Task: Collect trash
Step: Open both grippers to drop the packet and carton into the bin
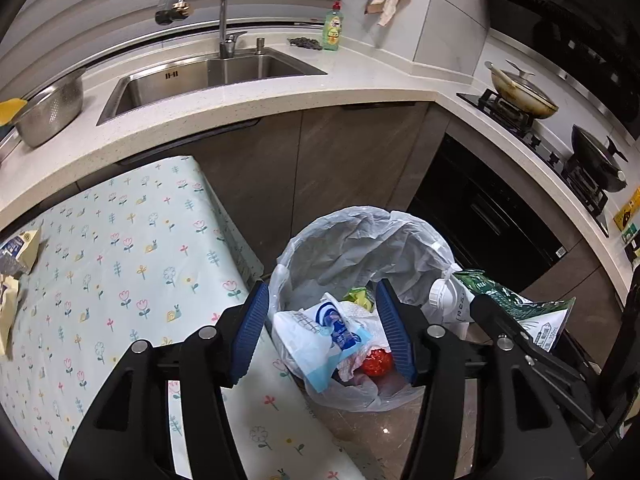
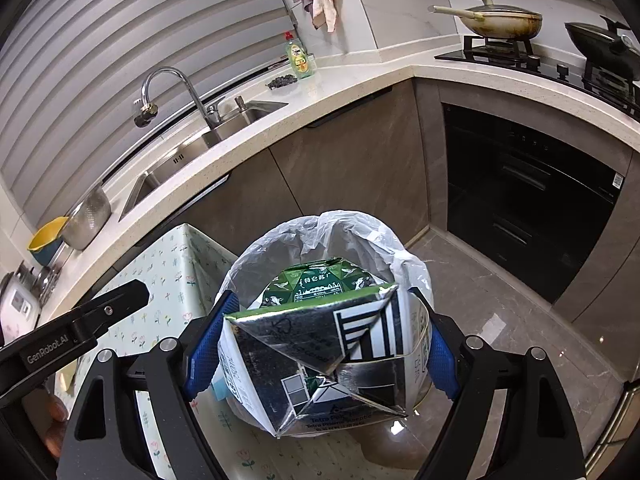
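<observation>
Carton (image 2: 316, 344) above bin (image 2: 400, 264) rim (floor beside)

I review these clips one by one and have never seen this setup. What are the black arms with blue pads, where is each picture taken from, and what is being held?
There is no robot: a person holds a two-finger gripper in each hand, with a fisheye camera on each looking along its fingers. The left wrist view shows the left gripper with its jaws open and nothing between them, over the bin, which is lined with a plastic bag and already holds wrappers. The right wrist view shows the right gripper with its jaws pressed on a milk carton above the same bin. Beside the bin is a table with a flowered cloth; more cartons lie on it.
</observation>
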